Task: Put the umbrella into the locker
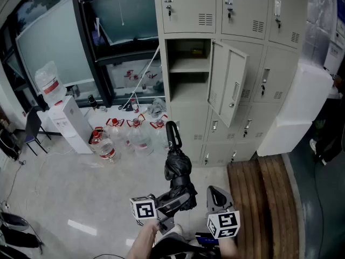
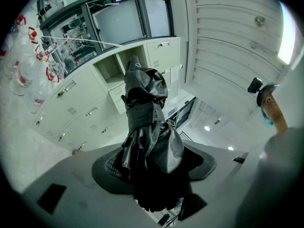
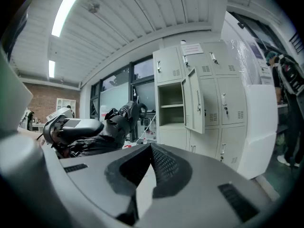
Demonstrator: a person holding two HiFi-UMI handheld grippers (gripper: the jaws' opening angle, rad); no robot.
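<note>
A folded black umbrella (image 1: 176,165) stands nearly upright with its handle end up, and my left gripper (image 1: 173,203) is shut on its lower part. In the left gripper view the umbrella (image 2: 145,122) fills the space between the jaws of the left gripper (image 2: 152,175). My right gripper (image 1: 217,197) hangs just right of it, shut on nothing; in its own view the right gripper (image 3: 151,148) has the umbrella (image 3: 114,122) off to its left. The beige locker bank has one open compartment (image 1: 188,72), its door (image 1: 229,85) swung out to the right; it also shows as the open compartment (image 3: 171,106).
Several big water bottles (image 1: 126,136) sit on the floor left of the lockers, beside a white water dispenser (image 1: 67,117). A wooden bench (image 1: 261,204) lies at my right, a white box (image 1: 299,112) beyond it. A person (image 3: 285,75) stands at the far right.
</note>
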